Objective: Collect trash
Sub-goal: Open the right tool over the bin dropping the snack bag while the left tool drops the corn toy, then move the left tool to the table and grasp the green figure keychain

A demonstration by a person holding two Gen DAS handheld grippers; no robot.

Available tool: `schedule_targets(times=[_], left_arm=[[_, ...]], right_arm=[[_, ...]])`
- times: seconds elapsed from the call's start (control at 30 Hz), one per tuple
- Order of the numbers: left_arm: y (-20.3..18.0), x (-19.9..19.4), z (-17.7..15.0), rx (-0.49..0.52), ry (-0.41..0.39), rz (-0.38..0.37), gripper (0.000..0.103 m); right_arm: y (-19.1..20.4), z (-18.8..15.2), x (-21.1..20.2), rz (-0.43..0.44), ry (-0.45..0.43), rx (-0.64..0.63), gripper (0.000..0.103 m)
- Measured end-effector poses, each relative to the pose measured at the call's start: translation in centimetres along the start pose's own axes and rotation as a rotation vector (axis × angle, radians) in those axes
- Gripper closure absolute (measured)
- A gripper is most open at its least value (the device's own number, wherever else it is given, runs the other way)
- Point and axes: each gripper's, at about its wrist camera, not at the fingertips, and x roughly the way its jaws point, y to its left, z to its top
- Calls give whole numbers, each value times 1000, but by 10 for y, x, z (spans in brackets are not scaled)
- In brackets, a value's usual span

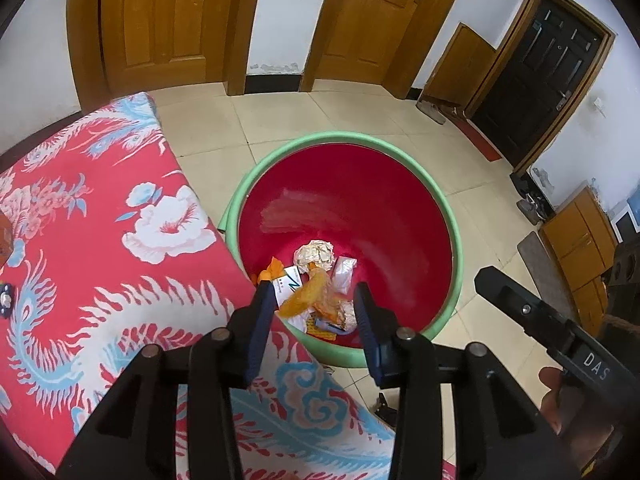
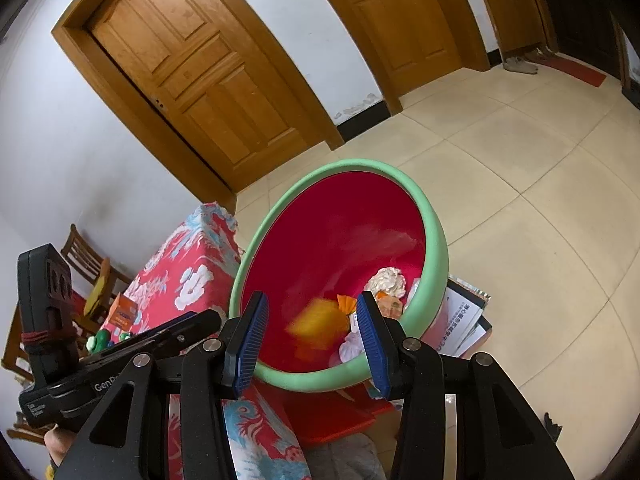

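Observation:
A red bin with a green rim stands on the floor beside the table; it also shows in the right wrist view. Inside lie a crumpled white paper ball, a white packet, cards and wrappers. An orange wrapper is in the air over the bin, blurred in the right wrist view. My left gripper is open above the bin's near edge. My right gripper is open above the bin, and its body shows in the left wrist view.
The table has a red floral cloth. An orange box and green toys lie on it. Booklets lie on the tiled floor by the bin. Wooden doors line the far wall. A chair stands left.

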Motion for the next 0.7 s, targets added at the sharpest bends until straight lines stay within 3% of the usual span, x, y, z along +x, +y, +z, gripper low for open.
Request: schedule_targets(times=[0.3, 0.7], left_arm=[[22, -28, -2, -43, -47, 39, 63], [85, -68, -5, -148, -110, 181, 62]], right_arm=[[4, -1, -1, 7, 10, -1, 51], [18, -5, -4, 8, 19, -34, 50]])
